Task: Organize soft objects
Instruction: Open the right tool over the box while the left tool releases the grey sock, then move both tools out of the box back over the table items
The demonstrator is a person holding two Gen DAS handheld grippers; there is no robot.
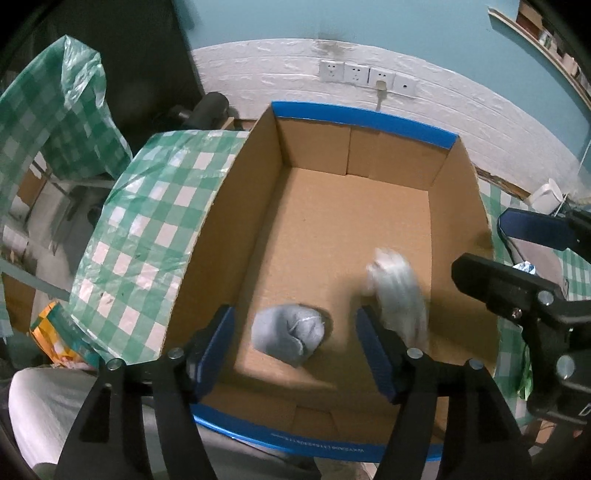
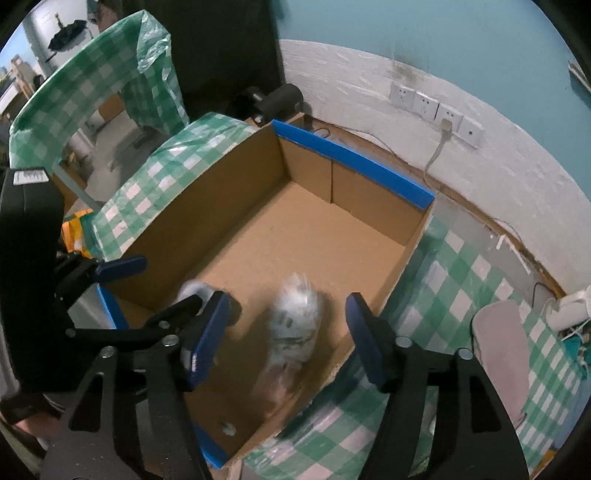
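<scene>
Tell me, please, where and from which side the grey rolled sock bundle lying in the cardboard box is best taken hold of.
Grip the grey sock bundle across its rounded middle, coming straight down from above. It lies low on the floor of the cardboard box, near the left and near walls, so a sideways approach looks blocked. The open left gripper already straddles it from above. It looks soft, so a firm squeeze should hold.

It looks like a lived-in room of a home rather than a lab or shop. A teal wall point(image 1: 369, 22) with a white brick-pattern lower band point(image 1: 461, 110) carries a row of sockets point(image 1: 365, 77) at twelve o'clock. Green-checked plastic cloth point(image 2: 480, 266) covers the table, and cluttered shelves point(image 1: 550, 40) sit at two o'clock.
</scene>
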